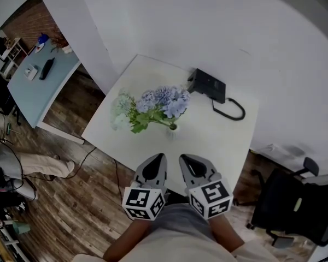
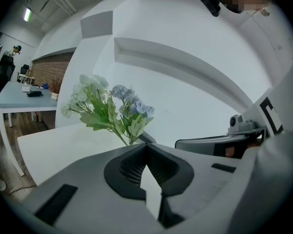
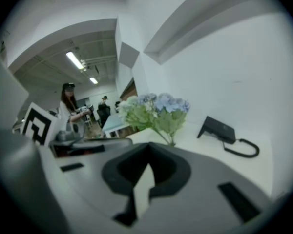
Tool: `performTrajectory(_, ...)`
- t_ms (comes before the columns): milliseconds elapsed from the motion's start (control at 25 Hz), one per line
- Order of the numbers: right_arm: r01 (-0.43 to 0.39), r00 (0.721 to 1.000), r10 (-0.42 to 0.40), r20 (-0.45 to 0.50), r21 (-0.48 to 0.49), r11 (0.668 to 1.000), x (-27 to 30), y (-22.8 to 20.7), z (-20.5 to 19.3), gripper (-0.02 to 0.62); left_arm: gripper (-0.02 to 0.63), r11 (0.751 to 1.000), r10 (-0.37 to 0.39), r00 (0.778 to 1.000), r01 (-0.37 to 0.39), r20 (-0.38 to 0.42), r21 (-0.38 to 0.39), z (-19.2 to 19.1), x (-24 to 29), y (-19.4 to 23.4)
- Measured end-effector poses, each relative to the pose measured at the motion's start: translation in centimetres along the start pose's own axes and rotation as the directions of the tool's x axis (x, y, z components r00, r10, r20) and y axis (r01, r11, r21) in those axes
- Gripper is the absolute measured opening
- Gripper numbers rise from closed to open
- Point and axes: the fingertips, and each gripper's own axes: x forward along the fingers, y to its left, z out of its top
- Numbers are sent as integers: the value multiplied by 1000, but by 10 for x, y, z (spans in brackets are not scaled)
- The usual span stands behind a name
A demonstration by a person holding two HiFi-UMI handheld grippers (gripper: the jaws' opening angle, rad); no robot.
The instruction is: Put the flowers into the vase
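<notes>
A bunch of blue and white flowers (image 1: 156, 103) with green leaves stands with its stems in a small clear vase (image 1: 172, 129) near the middle of the white table (image 1: 229, 141). My left gripper (image 1: 159, 158) and right gripper (image 1: 183, 159) hover side by side at the table's near edge, short of the vase, both shut with nothing in them. In the left gripper view the flowers (image 2: 112, 108) rise just beyond the closed left gripper (image 2: 147, 146). The right gripper view shows the flowers (image 3: 156, 111) ahead of the closed right gripper (image 3: 147, 146). In both gripper views the gripper body hides the vase.
A black device (image 1: 208, 85) with a looped cable (image 1: 232, 111) lies at the table's far side, right of the flowers. A light blue table (image 1: 38, 86) stands far left, a black chair (image 1: 295, 201) at the right. A person's legs (image 1: 41, 165) rest on the wood floor.
</notes>
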Motion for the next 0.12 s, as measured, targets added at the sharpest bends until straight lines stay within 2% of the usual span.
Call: performTrajectory(120,0,1000,0,-5,-6,1000,2,1,-1,23,23,1000,0,1000,0,-1,-4,0,0,2)
